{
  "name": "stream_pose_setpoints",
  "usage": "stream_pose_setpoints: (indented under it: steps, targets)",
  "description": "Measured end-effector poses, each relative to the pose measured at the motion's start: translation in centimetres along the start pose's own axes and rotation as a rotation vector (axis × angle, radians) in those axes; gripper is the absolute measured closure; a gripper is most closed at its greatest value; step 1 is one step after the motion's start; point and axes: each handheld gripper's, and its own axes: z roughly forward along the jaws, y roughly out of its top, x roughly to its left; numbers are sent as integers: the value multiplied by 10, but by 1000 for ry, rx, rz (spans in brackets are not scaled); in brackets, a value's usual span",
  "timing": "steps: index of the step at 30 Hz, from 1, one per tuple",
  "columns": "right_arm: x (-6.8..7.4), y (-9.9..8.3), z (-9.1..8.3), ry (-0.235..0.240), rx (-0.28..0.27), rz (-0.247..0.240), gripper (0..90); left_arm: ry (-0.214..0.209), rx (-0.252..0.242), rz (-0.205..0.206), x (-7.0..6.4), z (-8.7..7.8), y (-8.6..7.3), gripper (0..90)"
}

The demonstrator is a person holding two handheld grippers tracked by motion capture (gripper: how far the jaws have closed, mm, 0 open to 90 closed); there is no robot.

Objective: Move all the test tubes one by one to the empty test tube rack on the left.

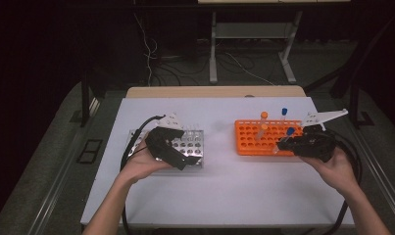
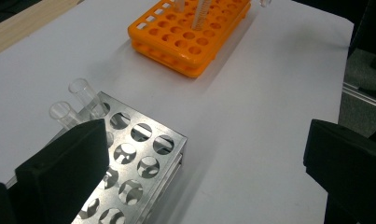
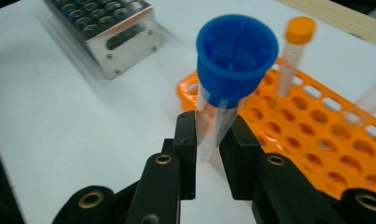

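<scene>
Metal rack (image 2: pixel 143 154): polished steel, giving off mirror glints. Orange rack (image 2: pixel 190 32): smooth plastic, showing a slight sheen. Blue-capped tube (image 3: pixel 223 93): clear plastic body, ribbed matt cap. Table (image 1: pixel 224 181): looking matt white, wood edge (image 1: pixel 214 91) showing behind. Right gripper (image 3: pixel 209 154): matt black jaws.

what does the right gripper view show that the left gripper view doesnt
Right gripper view alone: the right tool shut on a blue-capped tube, and an orange-capped tube with its cap in sight, standing in the orange rack.

Left gripper view alone: the left tool with its jaws wide apart and nothing between them, and two clear uncapped tubes standing at the far side of the metal rack.

Both: the orange rack, the metal rack and the white table.
</scene>
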Motion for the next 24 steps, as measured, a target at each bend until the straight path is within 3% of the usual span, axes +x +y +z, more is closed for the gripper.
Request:
stream_pose_setpoints:
  steps: [7,14,24]
  targets:
    - [22,10,9,69,30,-43,761,-10,5,14,-3,3,4,0]
    - [45,19,31,125,84,-109,761,-23,13,33,-6,4,8,0]
    - [71,27,59,188,140,-166,761,-46,33,62,-11,8,13,0]
